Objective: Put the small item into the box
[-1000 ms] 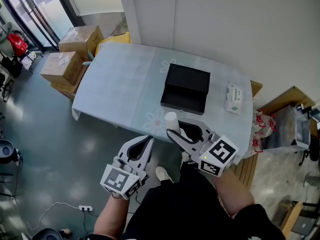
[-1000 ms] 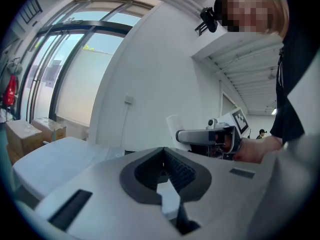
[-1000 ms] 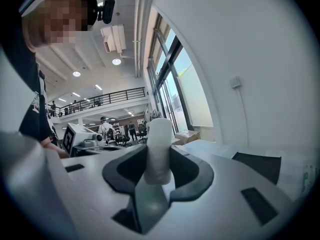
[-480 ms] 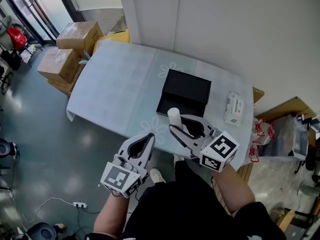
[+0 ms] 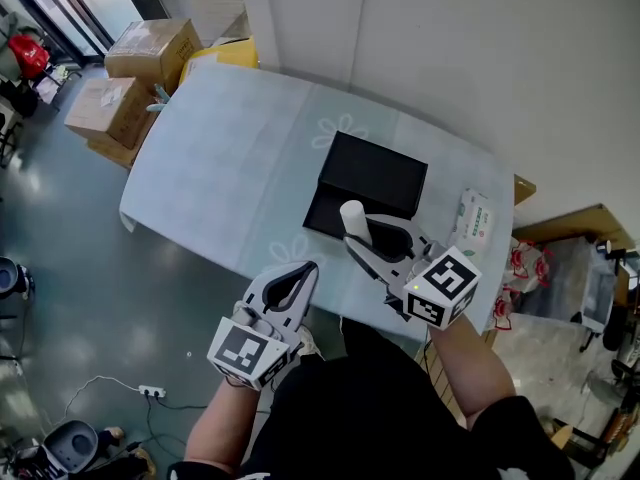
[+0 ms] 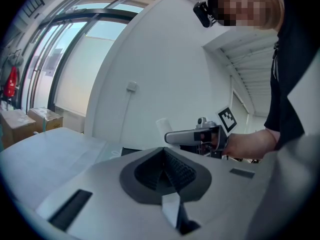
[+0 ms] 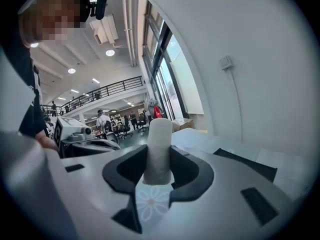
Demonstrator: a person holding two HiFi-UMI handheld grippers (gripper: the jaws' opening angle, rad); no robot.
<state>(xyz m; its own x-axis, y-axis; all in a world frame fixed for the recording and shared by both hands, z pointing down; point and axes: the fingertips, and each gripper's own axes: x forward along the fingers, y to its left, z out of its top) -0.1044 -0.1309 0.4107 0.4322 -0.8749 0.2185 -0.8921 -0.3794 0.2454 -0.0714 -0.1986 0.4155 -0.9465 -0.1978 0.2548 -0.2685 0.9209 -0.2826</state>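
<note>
Right claw [image 5: 358, 236] has carried small white cylinder [image 5: 352, 215] forward since earlier frame: from short of black box [image 5: 378, 173] to over box's near edge. Right claw clenched on cylinder's lower part; cylinder upright, top sticking out above jaws. Left claw [image 5: 306, 268] closed on nothing, jaws together, held off near edge of surface [image 5: 230, 158], left of right claw. Box sits mid-surface on pale flowered cloth. Wipes pack [image 5: 473, 219] lies right of box, apart from it

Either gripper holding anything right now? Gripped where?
The right gripper holds a white cylinder by its lower end; the top sticks out past the jaws. The left gripper is shut on nothing.
</note>
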